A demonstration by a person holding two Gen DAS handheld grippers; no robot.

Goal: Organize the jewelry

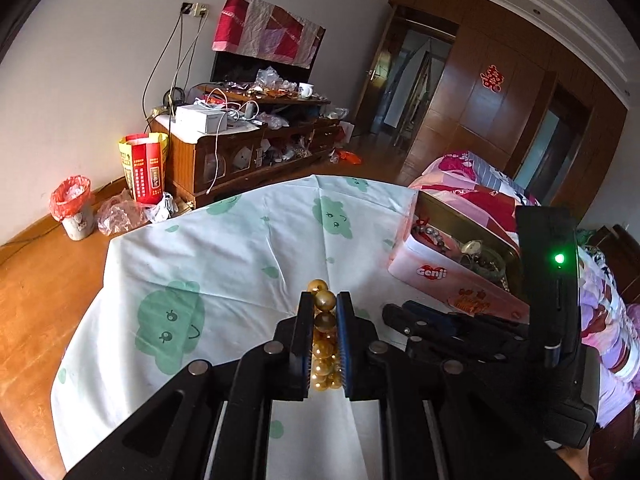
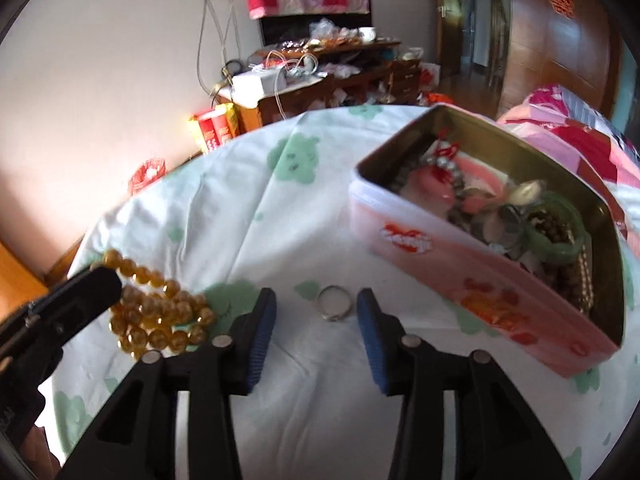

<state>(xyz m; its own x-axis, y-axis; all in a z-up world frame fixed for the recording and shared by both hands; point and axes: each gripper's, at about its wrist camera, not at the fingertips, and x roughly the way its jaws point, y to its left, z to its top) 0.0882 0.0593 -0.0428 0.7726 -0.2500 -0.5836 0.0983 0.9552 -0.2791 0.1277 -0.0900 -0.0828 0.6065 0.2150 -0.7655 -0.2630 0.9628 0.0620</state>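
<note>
My left gripper (image 1: 325, 300) is shut on an amber bead bracelet (image 1: 324, 336) low over the table; the beads also show in the right wrist view (image 2: 160, 308), resting on the cloth beside the left gripper's black finger (image 2: 84, 288). My right gripper (image 2: 316, 300) is open, its blue pads on either side of a small silver ring (image 2: 335, 309) lying on the cloth. A pink tin box (image 2: 480, 280) full of bracelets, beads and a green bangle (image 2: 556, 232) stands to the right; it shows in the left wrist view too (image 1: 452, 276).
The round table wears a white cloth with green prints (image 1: 240, 248). Behind it stand a cluttered wooden cabinet (image 1: 248, 148), a red-lined bin (image 1: 74, 208) and a red and yellow bag (image 1: 144, 168). A bed with pink bedding (image 1: 480, 188) is at the right.
</note>
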